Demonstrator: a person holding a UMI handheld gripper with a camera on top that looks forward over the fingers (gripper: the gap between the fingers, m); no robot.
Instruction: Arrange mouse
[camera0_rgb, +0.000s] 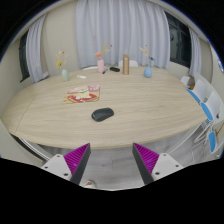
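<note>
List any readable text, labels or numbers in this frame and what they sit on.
None can be read. The flat printed item with red and yellow patches on the oval wooden table is too small to read. The black computer mouse shows no marking.

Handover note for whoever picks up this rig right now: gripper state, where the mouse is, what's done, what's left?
Gripper: open, holding nothing, fingers at the near edge of the oval wooden table.
Mouse: dark, lying on the table beyond the fingers, slightly to one side of the gap between them, apart from both.
Other items: a flat printed packet further back; bottles along the far edge.
Done: nothing visible yet; mouse untouched.
Left: approach, grasp the mouse, arrange it.
</note>
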